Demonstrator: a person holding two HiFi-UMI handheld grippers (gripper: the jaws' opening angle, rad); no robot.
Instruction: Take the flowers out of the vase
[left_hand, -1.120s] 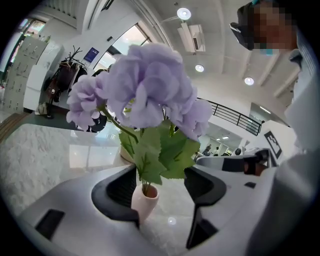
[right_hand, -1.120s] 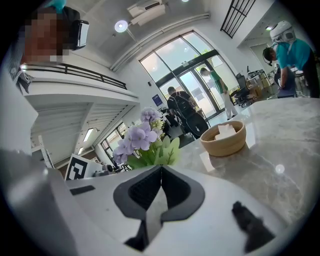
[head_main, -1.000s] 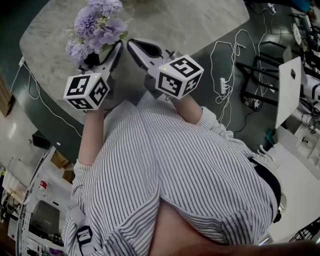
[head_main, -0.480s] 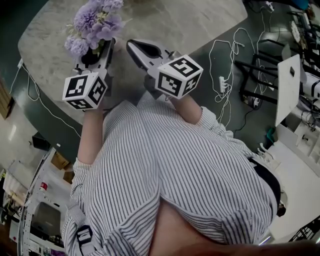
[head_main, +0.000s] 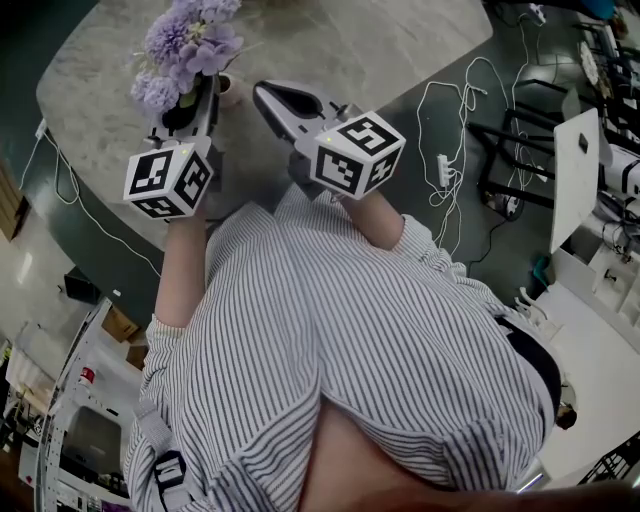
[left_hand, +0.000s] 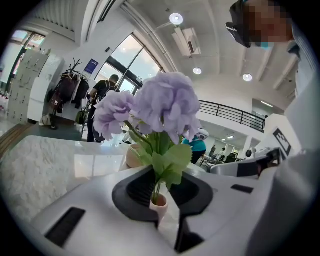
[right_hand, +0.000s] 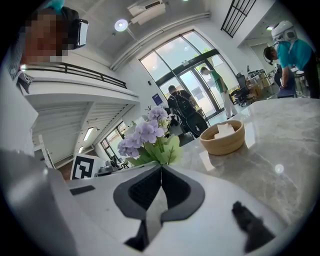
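left gripper (head_main: 208, 90): jaws have just been closing, now pinched on the leafy stems of the purple flowers (head_main: 188, 48) | flowers: upright in small pink vase (left_hand: 159, 204), near the marble table's (head_main: 380, 50) left edge | right gripper (head_main: 262, 92): jaws together, empty, just beside the left gripper

The person wears a loose shirt (head_main: 330, 330) with fine dark and white stripes that fills the middle and lower frame, its short sleeves ending above the elbows. At the lower left a black strap with a buckle (head_main: 168, 468) hangs off the shirt. The left gripper (head_main: 203, 92) and right gripper (head_main: 262, 92), toward the upper left, have smooth white shells with dark grey ribbed pads (left_hand: 142, 187) inside. Each carries a white cube (head_main: 170, 180) printed with bold black square markers; the right one (head_main: 358, 152) shows a tiny green light.
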